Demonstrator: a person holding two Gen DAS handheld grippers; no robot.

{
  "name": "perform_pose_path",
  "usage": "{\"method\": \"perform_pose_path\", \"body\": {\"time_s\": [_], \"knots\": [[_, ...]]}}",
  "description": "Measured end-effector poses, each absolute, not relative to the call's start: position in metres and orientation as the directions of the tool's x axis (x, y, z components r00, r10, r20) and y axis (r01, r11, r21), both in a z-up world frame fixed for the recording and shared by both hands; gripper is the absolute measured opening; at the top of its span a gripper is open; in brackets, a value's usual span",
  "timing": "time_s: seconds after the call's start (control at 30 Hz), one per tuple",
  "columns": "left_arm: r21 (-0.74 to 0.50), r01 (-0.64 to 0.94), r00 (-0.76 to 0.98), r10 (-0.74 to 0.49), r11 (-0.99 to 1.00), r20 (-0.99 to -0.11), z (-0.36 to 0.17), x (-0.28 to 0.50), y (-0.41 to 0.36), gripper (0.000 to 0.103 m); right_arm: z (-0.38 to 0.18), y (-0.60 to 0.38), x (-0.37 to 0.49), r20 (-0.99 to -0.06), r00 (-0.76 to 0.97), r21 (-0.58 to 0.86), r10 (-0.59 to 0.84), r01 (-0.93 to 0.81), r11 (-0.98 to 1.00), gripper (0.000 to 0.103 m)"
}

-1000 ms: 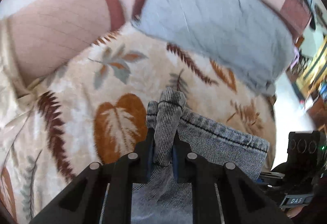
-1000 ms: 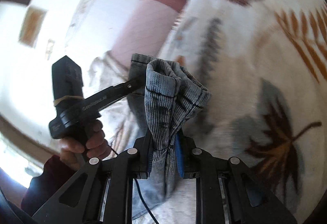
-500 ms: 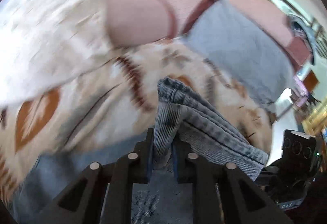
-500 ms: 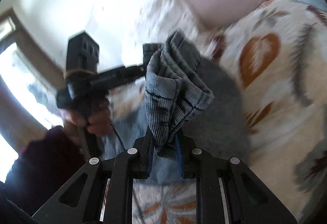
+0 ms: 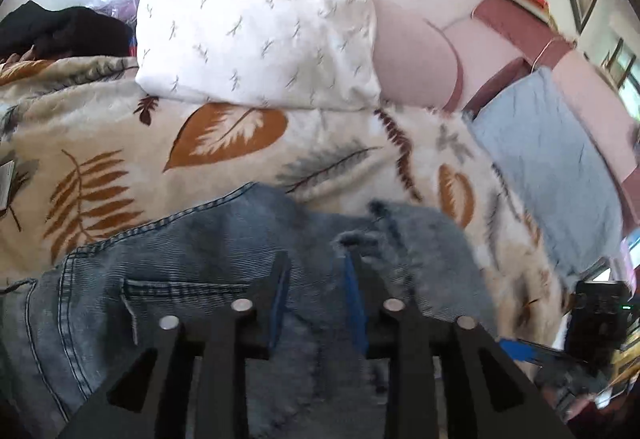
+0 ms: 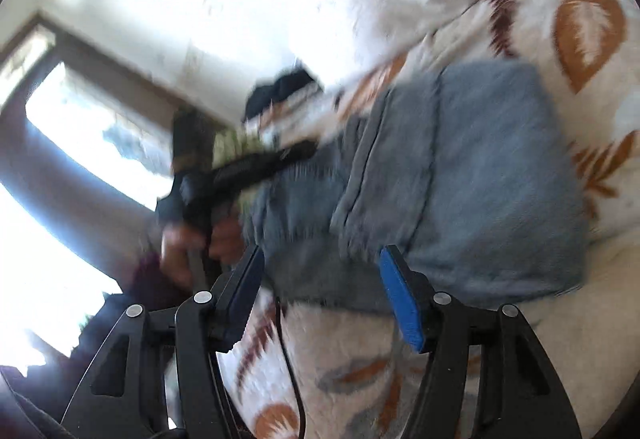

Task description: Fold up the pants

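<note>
both tools have been opened since half a second ago, and the pants (image 5: 224, 279), then pinched in each, have been let go. the left tool (image 5: 316, 275) is seen with its jaws apart just over the denim, and the right tool (image 6: 320, 279) gapes at the folded edge, nothing being held by either. the pants are laid folded on the leaf-print blanket (image 5: 120, 143), below a white pillow (image 5: 256, 19).
</note>
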State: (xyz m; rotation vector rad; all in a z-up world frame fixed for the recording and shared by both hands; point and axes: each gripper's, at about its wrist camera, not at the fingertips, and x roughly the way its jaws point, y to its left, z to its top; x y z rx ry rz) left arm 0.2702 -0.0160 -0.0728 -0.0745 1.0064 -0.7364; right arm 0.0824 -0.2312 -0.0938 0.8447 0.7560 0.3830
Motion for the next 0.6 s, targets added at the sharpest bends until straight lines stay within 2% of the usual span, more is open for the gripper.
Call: {"method": "perform_pose_path", "body": {"time_s": [0.07, 0.1, 0.17, 0.3, 0.37, 0.5, 0.53, 0.6], "knots": [[-0.403, 0.508, 0.319, -0.601, 0.761, -0.733, -0.069, 0.265, -0.025, 0.052, -0.093, -0.250, 0.082, -0.438, 0.731, 0.795, 0.523, 0.044, 0.605, 0.061], [-0.407, 0.498, 0.317, -0.598, 0.765, -0.736, -0.069, 0.261, -0.031, 0.056, -0.095, -0.259, 0.081, -0.442, 0.747, 0.797, 0.497, 0.074, 0.599, 0.061], [-0.419, 0.471, 0.295, -0.587, 0.776, -0.754, -0.077, 0.255, -0.036, 0.073, -0.099, -0.270, 0.077, -0.449, 0.763, 0.805, 0.464, 0.120, 0.582, 0.061], [-0.471, 0.364, 0.232, -0.568, 0.804, -0.790, -0.102, 0.244, -0.041, 0.076, -0.113, -0.286, 0.080, -0.460, 0.770, 0.823, 0.443, 0.183, 0.538, 0.061], [-0.518, 0.307, 0.193, -0.585, 0.798, -0.788, -0.114, 0.239, -0.041, 0.084, -0.113, -0.288, 0.081, -0.470, 0.766, 0.816, 0.439, 0.188, 0.547, 0.061], [-0.573, 0.295, 0.140, -0.628, 0.765, -0.766, -0.122, 0.221, -0.058, 0.086, -0.115, -0.284, 0.083, -0.479, 0.758, 0.814, 0.444, 0.193, 0.549, 0.061], [-0.561, 0.308, 0.141, -0.620, 0.769, -0.772, -0.123, 0.216, -0.064, 0.088, -0.115, -0.283, 0.082, -0.480, 0.759, 0.813, 0.440, 0.196, 0.549, 0.061], [-0.491, 0.335, 0.147, -0.559, 0.804, -0.816, -0.127, 0.209, -0.076, 0.085, -0.114, -0.284, 0.080, -0.479, 0.766, 0.812, 0.429, 0.201, 0.548, 0.061]]}}
